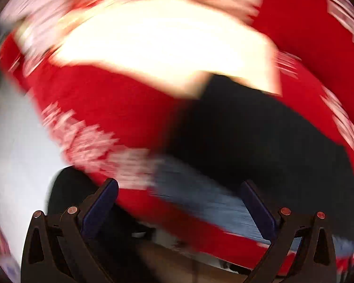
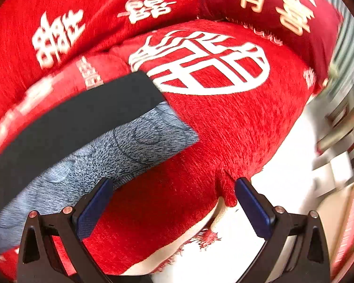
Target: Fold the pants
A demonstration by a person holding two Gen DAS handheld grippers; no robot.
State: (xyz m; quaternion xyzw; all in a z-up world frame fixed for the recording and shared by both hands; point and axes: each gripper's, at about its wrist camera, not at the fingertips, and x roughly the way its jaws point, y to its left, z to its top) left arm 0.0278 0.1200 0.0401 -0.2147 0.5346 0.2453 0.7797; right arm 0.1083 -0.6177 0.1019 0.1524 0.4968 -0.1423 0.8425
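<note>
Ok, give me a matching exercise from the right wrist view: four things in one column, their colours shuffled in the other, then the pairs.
Things:
1. pants
2. fleecy cloth
3. sofa cover
4. right gripper pads

Colours:
A. red with white characters
B. dark blue
C. black
D. grey-blue

Pairs: 1-C, 2-D, 3-A, 4-B

The pants lie partly over the fleecy cloth, both on the sofa cover. The right gripper is open and holds nothing.
</note>
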